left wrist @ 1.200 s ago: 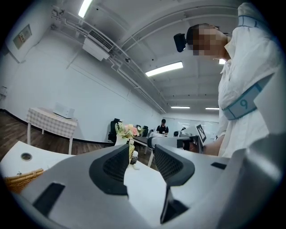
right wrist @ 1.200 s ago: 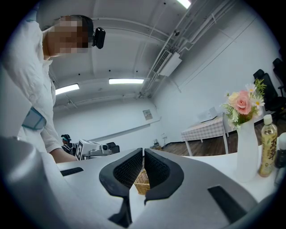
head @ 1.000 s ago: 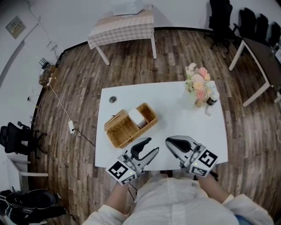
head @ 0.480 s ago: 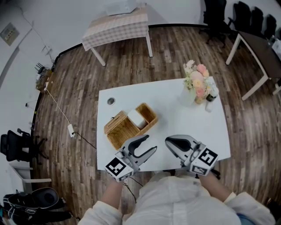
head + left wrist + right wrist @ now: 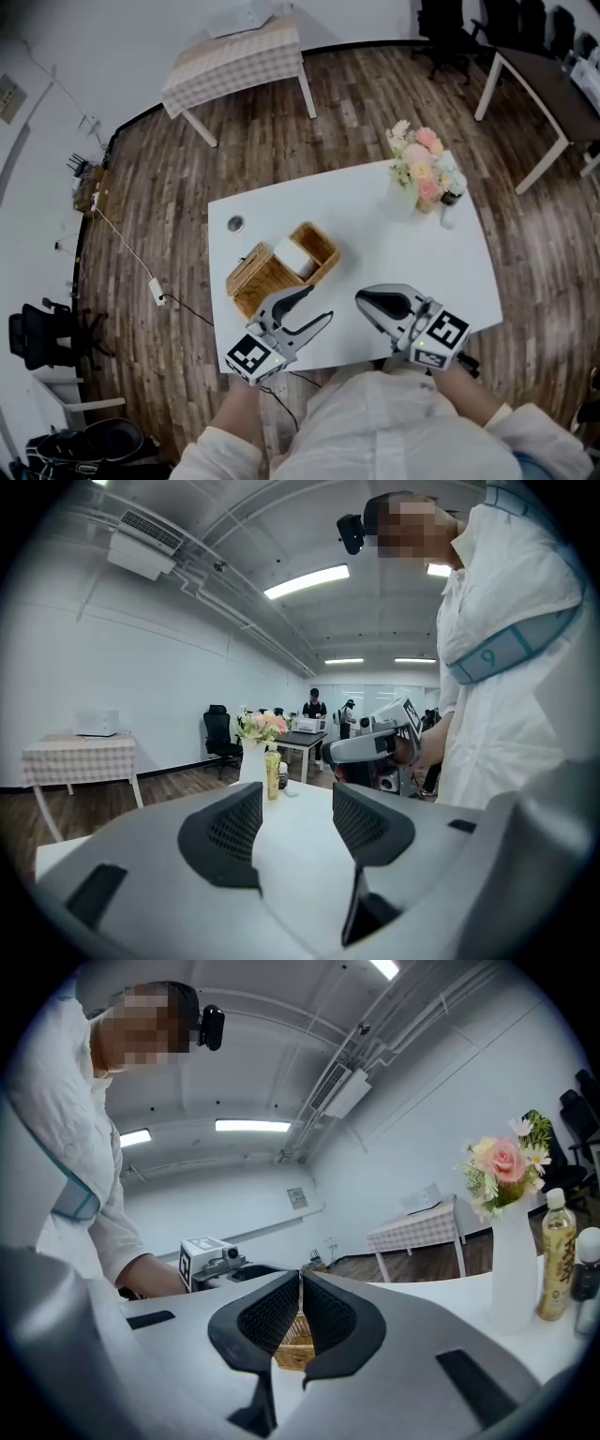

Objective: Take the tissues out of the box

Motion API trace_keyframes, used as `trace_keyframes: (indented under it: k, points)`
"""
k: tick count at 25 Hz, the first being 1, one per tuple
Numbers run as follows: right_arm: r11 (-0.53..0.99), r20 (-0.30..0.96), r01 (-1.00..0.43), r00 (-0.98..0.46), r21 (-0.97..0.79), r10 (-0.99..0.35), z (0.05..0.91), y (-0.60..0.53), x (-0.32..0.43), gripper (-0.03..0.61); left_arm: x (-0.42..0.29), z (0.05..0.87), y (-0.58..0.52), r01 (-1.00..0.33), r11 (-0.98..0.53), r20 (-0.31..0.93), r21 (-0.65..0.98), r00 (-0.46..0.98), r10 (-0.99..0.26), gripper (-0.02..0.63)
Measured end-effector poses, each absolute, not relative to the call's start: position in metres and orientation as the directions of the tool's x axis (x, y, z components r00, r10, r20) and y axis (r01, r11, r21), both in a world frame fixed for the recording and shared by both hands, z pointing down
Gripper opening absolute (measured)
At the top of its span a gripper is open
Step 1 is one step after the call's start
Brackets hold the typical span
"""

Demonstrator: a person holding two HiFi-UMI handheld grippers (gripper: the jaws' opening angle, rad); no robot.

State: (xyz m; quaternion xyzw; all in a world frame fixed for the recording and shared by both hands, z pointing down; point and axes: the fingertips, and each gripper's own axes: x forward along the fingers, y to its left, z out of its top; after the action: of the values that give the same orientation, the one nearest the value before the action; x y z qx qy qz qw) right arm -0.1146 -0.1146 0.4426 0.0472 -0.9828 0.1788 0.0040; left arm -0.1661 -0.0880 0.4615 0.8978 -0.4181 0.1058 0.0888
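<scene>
Toward the front-left corner of the tabletop (image 5: 375, 239), the box (image 5: 322, 242) is sitting with its wicker lid apparently lying open beside it. The tissues (image 5: 293, 255) are showing as a white block inside the box, reaching about up to the rim. Whether they are loose sheets or a wrapped pack is too small to tell.

The left gripper (image 5: 317, 305) is hovering over the front edge, just beside the box. Its jaws are standing moderately wide and opening, with nothing between them. The right gripper (image 5: 363, 300) is hanging nearby, further along the front edge. Its jaws are pressed together on nothing, and the box is showing beyond them.

The tissues are probably going to handle as very light, soft and squashy. They will give under the pads rather than resist, and a single sheet may tear or come away alone. The best hold is likely the middle of the exposed top, pinched deep enough to catch the whole stack. The box also looks light, so it may be dragging or lifting along. Bracing its rim with the free gripper seems wise.
</scene>
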Motion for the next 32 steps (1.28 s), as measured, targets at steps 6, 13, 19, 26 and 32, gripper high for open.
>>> trace_keyframes:
  k: [6,13,19,26,32]
  points:
    - [0.927,0.033,-0.116,-0.993,-0.358,-0.111,0.448,-0.116,-0.119,0.035,-0.178,0.472,-0.096,-0.741,-0.671,0.338,0.023,0.638,-0.692,0.236]
    - [0.928,0.043,-0.129,-0.992,-0.349,-0.121,0.454,-0.113,-0.123,0.034,-0.193,0.493,-0.104,-0.685,-0.723,0.439,-0.085,0.626,-0.644,0.248]
    - [0.923,0.062,-0.151,-0.988,-0.353,-0.138,0.461,-0.113,-0.122,0.035,-0.203,0.529,-0.105,-0.577,-0.797,0.598,-0.179,0.58,-0.554,0.273]
    - [0.918,0.074,-0.166,-0.986,-0.361,-0.149,0.462,-0.113,-0.122,0.035,-0.206,0.541,-0.109,-0.531,-0.822,0.635,-0.206,0.566,-0.525,0.279]
    - [0.922,0.07,-0.167,-0.986,-0.35,-0.151,0.461,-0.112,-0.124,0.035,-0.217,0.548,-0.115,-0.467,-0.848,0.693,-0.249,0.526,-0.493,0.291]
